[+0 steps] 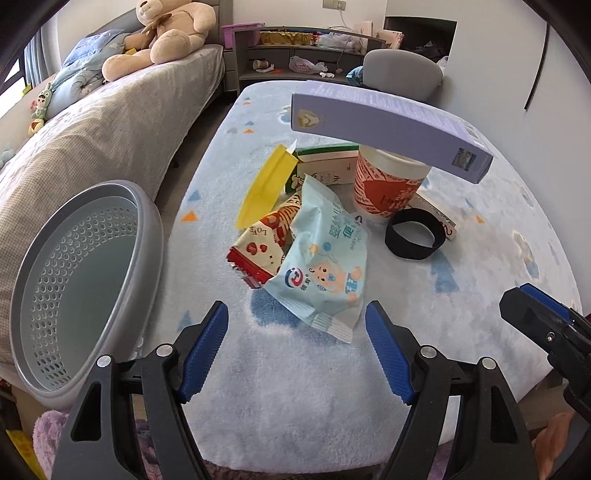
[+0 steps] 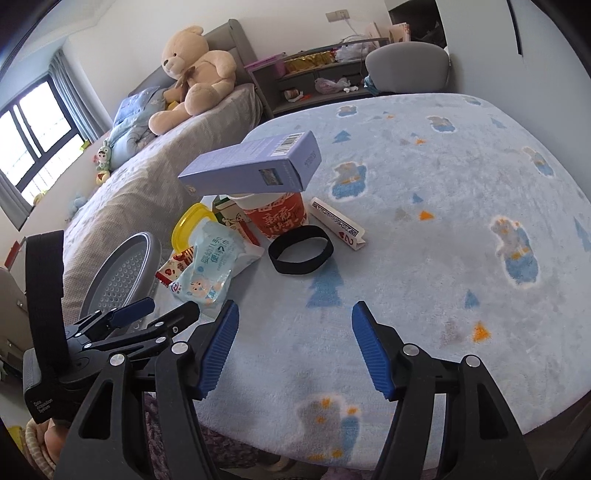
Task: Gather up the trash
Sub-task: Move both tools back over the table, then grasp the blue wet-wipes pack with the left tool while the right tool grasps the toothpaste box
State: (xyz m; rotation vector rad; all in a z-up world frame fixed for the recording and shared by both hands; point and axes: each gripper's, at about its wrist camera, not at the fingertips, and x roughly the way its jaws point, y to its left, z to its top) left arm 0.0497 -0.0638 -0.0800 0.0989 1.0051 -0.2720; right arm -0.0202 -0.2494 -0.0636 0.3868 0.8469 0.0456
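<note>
Spreading wide, the blue ribbed fingers [image 1: 205, 350] of the left gripper [image 1: 295, 349] hold nothing, and they hover just short of a crumpled pale-blue baby-wipe packet [image 1: 321, 280] with a cartoon baby printed on it. That packet lies partly over a red-and-cream snack wrapper [image 1: 258, 247], which touches a bent yellow foil pouch [image 1: 267, 184]. Behind these sits a green-and-white carton [image 1: 325, 164], lying next to a red-and-white paper cup [image 1: 388, 184] with a white rim. Balanced across the top of the cup is a long lavender cardboard box [image 1: 388, 129], tilted (its barcode end shows in the right wrist view). Just beside the cup's base lies a black elastic band loop [image 1: 413, 238], and behind it a flat white playing-card box [image 2: 340, 221] rests on the cloth.

All of this trash sits on a fluffy light-blue table cover [image 1: 480, 240] patterned with bears and triangles. A grey perforated plastic basket [image 1: 85, 288] stands at the left edge of the table, beside the grey bed [image 1: 103, 136], where a tan teddy bear [image 1: 166, 33] sits.

The right gripper [image 2: 293, 349] is likewise spread wide and empty, its fingers [image 2: 371, 354] over bare cloth, well apart from the trash pile.
</note>
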